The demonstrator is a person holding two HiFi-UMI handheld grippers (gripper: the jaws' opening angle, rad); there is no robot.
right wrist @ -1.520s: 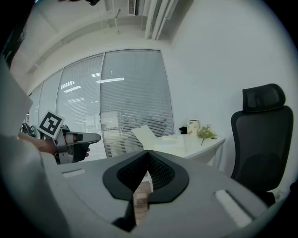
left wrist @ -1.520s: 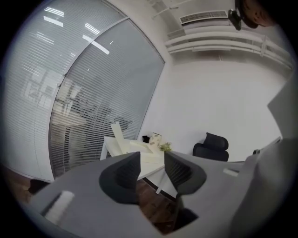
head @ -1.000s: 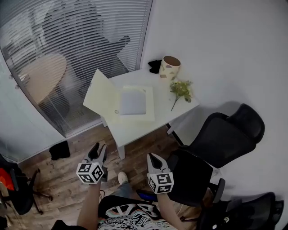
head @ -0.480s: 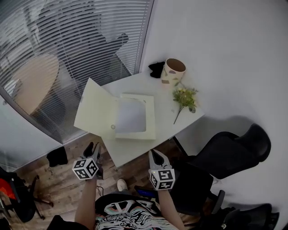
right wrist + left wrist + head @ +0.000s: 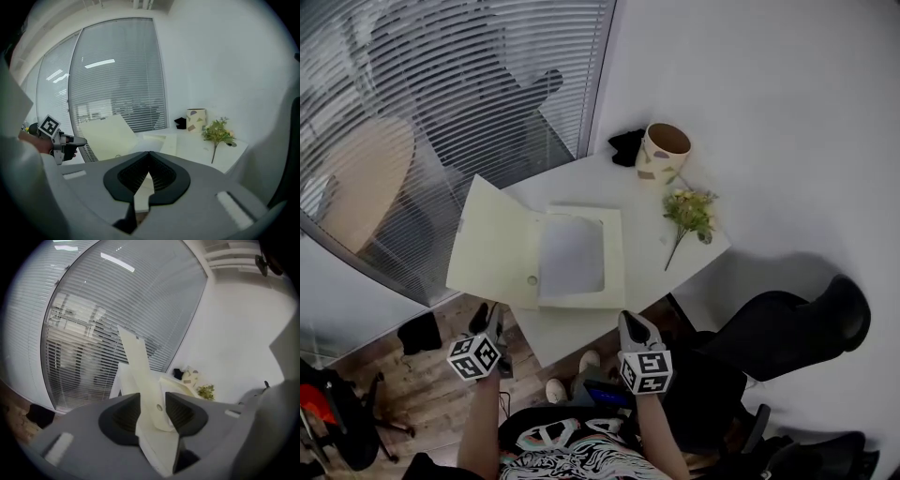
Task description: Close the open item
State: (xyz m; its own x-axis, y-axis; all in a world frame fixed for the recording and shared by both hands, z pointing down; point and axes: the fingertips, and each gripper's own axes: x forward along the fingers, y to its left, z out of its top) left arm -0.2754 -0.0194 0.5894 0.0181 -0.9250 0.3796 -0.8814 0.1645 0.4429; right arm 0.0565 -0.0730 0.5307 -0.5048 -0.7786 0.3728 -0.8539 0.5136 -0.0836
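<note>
A pale yellow flat box (image 5: 581,253) lies open on the white table (image 5: 647,202), with a white sheet inside. Its lid (image 5: 492,246) stands raised at the left and hangs past the table's edge. My left gripper (image 5: 484,323) is open just below the lid's near edge. In the left gripper view the lid (image 5: 138,369) shows edge-on in line with the gap of that gripper (image 5: 153,404), and the pads do not press on it. My right gripper (image 5: 628,321) is shut and empty at the table's near edge, jaws (image 5: 149,154) meeting, pointing at the box (image 5: 161,140).
A patterned cup (image 5: 662,151), a dark object (image 5: 625,143) and a sprig of flowers (image 5: 690,212) lie at the table's far right. A black office chair (image 5: 787,328) stands to the right. Window blinds (image 5: 441,103) run along the left.
Both grippers have moved forward toward the table's near edge. The left one now sits right under the raised lid. The box and lid have not moved.
</note>
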